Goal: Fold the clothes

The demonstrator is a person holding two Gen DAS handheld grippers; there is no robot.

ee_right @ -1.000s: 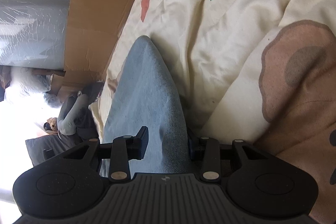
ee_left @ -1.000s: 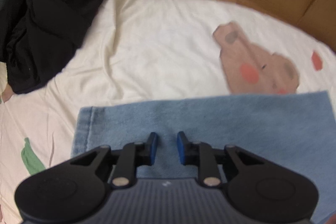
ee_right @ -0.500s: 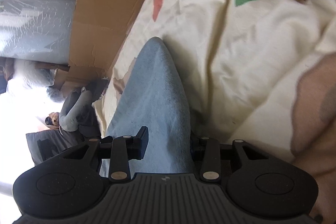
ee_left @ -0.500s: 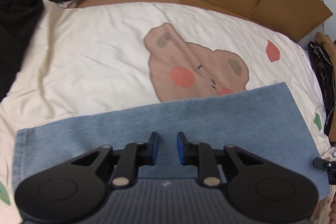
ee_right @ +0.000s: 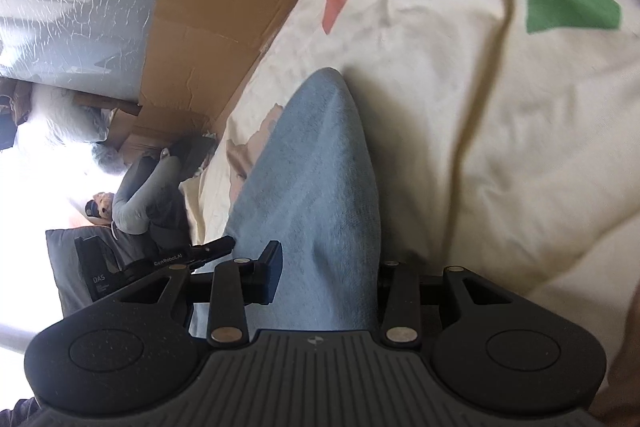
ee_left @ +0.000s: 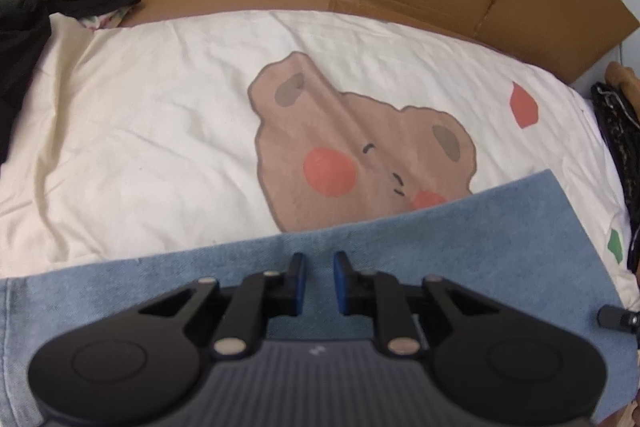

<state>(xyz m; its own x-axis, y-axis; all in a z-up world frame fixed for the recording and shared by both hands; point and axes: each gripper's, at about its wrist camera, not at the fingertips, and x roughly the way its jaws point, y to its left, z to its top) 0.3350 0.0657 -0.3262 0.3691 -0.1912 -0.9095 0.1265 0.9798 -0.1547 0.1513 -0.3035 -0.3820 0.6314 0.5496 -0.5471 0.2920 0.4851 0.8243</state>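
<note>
Fingers (ee_right: 270,273) clamped on denim (ee_right: 312,195); left gripper (ee_left: 318,283) slightly parted, empty above it. Could slip, spoiling fold.

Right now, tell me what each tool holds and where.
The right tool pinches the blue denim garment at a raised fold near its edge. The left tool holds nothing.

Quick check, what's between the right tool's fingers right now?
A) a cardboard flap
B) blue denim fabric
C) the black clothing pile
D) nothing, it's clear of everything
B: in the right wrist view, the blue denim fabric runs up between the fingers of the right tool, above the cream bedsheet.
</note>
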